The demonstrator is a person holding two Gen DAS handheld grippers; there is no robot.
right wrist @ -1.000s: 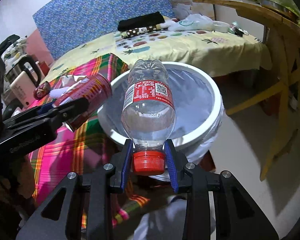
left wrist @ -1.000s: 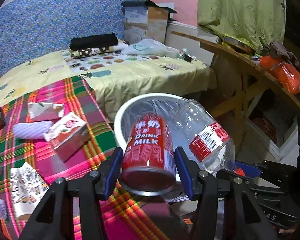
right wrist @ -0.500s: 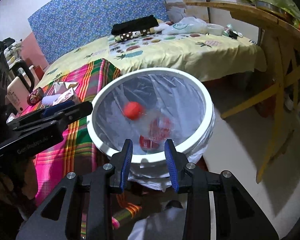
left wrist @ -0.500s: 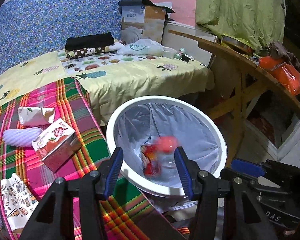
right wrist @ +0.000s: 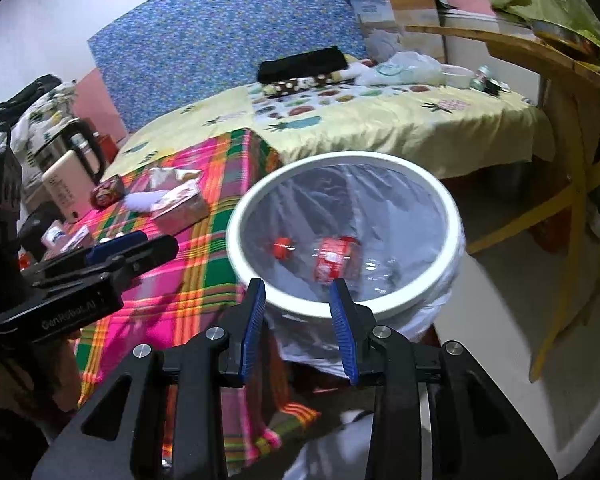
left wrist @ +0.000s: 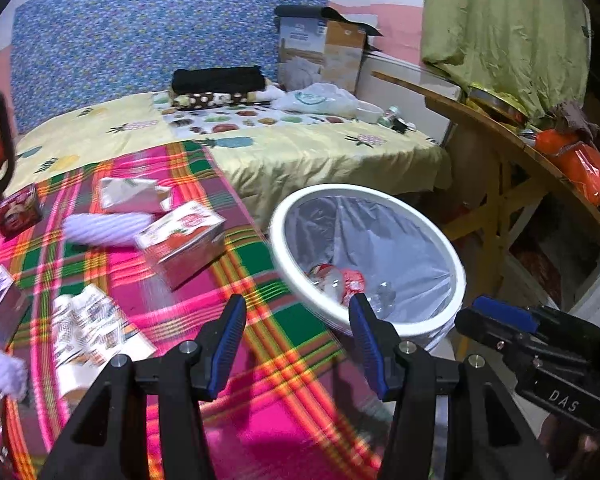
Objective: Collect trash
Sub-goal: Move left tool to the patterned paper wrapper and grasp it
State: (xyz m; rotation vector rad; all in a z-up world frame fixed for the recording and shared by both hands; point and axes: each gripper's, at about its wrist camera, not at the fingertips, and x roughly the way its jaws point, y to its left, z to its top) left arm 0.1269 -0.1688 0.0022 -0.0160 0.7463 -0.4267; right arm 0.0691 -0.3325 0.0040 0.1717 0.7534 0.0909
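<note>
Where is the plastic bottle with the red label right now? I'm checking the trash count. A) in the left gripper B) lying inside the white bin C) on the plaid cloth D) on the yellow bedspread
B: the plastic bottle lies at the bottom of the lined white bin, and both the left gripper and right gripper are empty.

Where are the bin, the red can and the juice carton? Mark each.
bin (right wrist: pixel 342 158), right wrist view, far rim.
red can (right wrist: pixel 332 260), right wrist view, label.
juice carton (left wrist: pixel 182 232), left wrist view, top face.
</note>
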